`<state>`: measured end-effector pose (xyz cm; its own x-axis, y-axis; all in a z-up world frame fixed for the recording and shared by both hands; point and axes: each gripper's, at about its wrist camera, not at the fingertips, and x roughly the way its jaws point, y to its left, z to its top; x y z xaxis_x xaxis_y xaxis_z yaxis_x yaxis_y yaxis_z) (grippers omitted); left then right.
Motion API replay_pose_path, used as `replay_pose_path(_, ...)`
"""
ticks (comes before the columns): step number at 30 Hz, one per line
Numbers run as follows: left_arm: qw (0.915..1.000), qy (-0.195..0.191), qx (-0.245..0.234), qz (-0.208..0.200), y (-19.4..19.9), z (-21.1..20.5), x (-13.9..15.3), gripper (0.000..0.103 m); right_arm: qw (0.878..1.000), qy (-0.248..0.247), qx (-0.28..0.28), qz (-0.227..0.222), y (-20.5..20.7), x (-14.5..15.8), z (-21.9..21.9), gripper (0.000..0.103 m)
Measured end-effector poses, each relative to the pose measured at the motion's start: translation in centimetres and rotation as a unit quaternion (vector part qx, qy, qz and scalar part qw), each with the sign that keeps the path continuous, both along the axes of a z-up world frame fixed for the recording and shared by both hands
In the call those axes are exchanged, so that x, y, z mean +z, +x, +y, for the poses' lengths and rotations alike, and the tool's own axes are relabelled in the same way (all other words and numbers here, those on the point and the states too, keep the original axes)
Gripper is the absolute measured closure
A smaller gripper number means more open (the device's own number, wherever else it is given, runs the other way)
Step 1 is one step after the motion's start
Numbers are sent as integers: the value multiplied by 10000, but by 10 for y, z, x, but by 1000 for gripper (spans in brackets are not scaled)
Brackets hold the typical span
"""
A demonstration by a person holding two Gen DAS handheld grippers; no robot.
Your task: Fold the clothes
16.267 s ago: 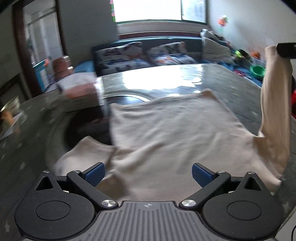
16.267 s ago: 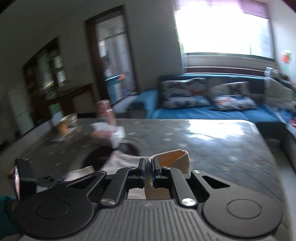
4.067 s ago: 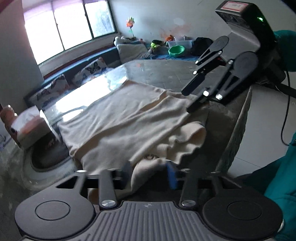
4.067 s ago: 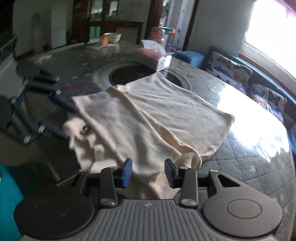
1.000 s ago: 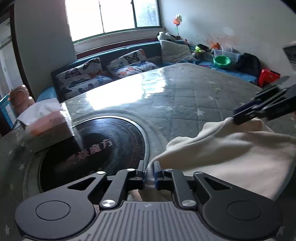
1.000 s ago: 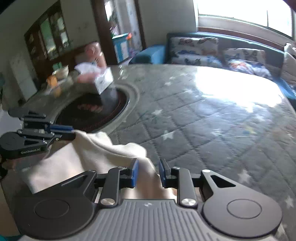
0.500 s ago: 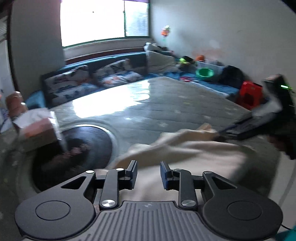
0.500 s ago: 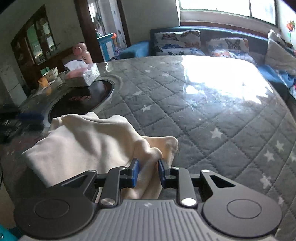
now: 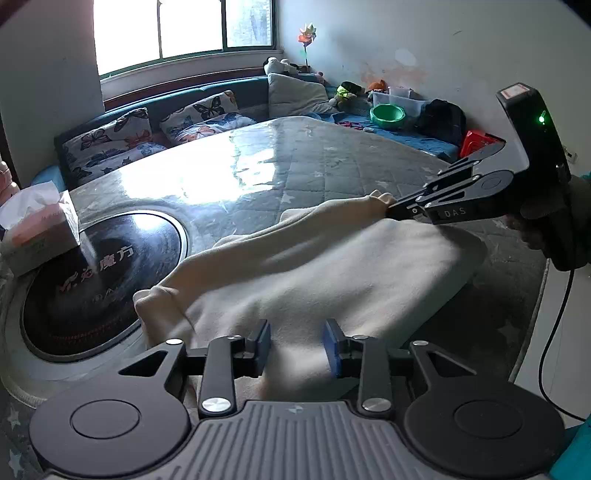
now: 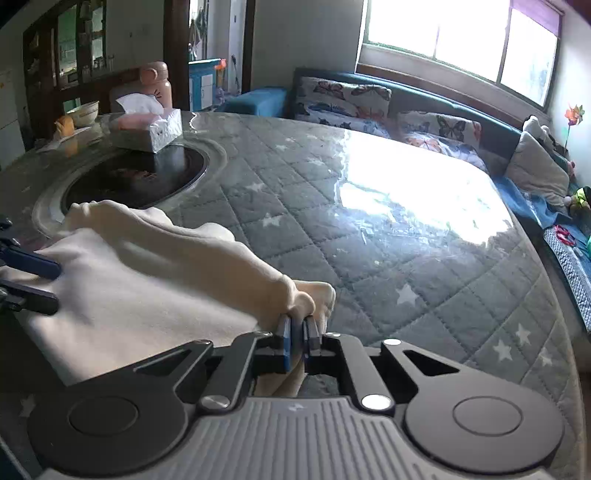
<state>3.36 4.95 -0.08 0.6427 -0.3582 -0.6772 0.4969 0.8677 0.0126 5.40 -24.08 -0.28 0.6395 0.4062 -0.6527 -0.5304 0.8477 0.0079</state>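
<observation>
Cream garment hides right gripper tips, jaws pinching it; left gripper jaws apart.

We see daylight pouring through the far window, blown out white, throwing hard glare across the table. Near corners fall dark, edges bow fisheye-style, and the cream garment looks softly blurred.

A: Near centre? The left gripper, jaws apart over a folded cream garment.

B: Right side? The right gripper pinches the garment's far edge.
</observation>
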Motion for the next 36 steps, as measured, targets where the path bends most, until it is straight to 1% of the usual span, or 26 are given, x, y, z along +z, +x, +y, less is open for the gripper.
replay_pose_path(1,10000,-4,-3,-3,0,0,0,66,10000,12,28,-11,-2,0,0,95)
replay_pose_path(3,10000,-27,7,-16,-1,1,1,59,10000,37,84,-32,-6,1,1,94)
replay_pose_path(10,9996,-279,84,-19,0,3,6,50,9995,123,279,-105,-20,4,2,94)
replay_pose_path(12,9994,-303,150,-6,1,4,5,47,9993,169,319,-42,-24,-1,4,94)
replay_pose_path(16,9982,-457,348,182,2,12,-1,45,9996,180,175,136,-26,-23,0,94)
replay_pose_path(18,9973,-520,458,232,0,17,-3,42,9997,192,139,6,-30,-33,-2,94)
replay_pose_path(20,9968,-565,507,260,-1,20,-3,41,9997,240,108,-11,-31,-33,-2,94)
replay_pose_path(23,9962,-621,549,273,-3,23,0,40,9998,25,192,10,-30,-25,5,94)
replay_pose_path(25,9957,-667,602,226,-2,24,4,39,9996,95,273,26,-28,-18,10,93)
replay_pose_path(28,9946,-683,727,278,2,27,0,38,9983,253,522,32,-24,-11,22,93)
replay_pose_path(29,9943,-688,766,293,3,28,-1,38,9976,281,622,93,-23,-13,27,92)
replay_pose_path(31,9947,-657,753,230,0,27,-4,37,9966,174,779,182,-23,-20,37,91)
replay_pose_path(33,9956,-568,721,164,-3,24,-2,37,9960,8,882,130,-27,-25,38,90)
replay_pose_path(34,9960,-543,701,138,-4,22,0,36,9956,-62,925,115,-27,-22,40,90)
replay_pose_path(35,9963,-520,679,108,-5,20,1,36,9953,-94,955,111,-25,-18,41,85)
replay_pose_path(36,9965,-527,640,50,-6,17,4,36,9954,-63,953,116,-22,-13,42,78)
